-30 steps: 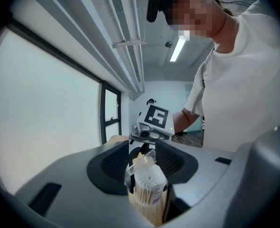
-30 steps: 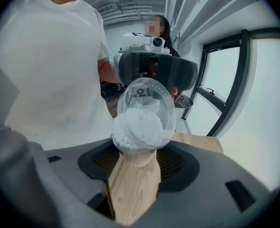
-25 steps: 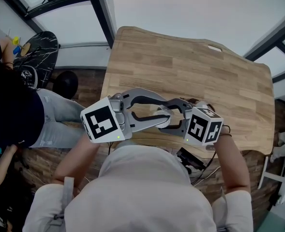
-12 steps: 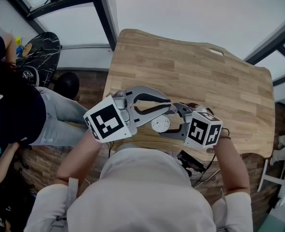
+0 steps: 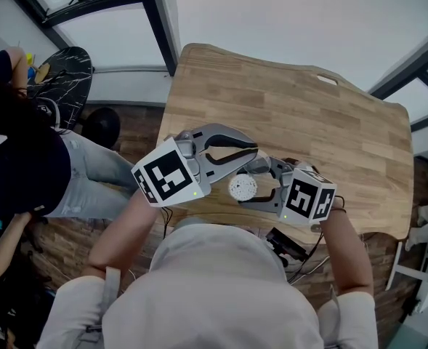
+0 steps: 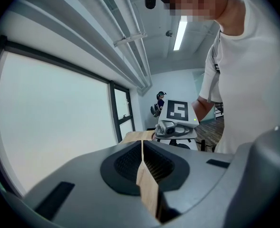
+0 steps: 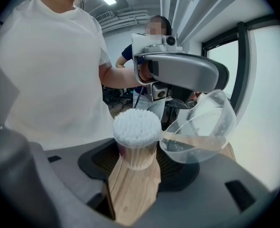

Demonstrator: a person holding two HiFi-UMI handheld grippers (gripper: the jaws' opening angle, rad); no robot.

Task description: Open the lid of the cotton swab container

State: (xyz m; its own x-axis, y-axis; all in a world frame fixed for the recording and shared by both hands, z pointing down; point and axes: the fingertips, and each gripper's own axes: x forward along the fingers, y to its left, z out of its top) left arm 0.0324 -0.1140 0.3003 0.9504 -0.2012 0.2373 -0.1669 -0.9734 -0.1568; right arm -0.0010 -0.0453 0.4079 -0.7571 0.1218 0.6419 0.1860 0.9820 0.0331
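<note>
Currently the left gripper (image 6: 142,164) has just closed its jaws together with nothing between them, just beside the clear round plastic cotton swab container (image 7: 136,153). The container's transparent domed lid (image 7: 201,129) stands flipped open to one side. The right gripper (image 7: 134,177) clamps the container over the light wooden table (image 5: 308,115).

White short-sleeved T-shirt (image 5: 214,282); grey left hand-held gripper (image 5: 256,157), right hand-held gripper (image 5: 251,185); black-white marker cubes (image 5: 163,182) (image 5: 307,198).

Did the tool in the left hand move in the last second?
Yes. The left tool moved away from the near edge of the table, toward its middle, off the cotton swab jar; its jaws just closed, empty.
</note>
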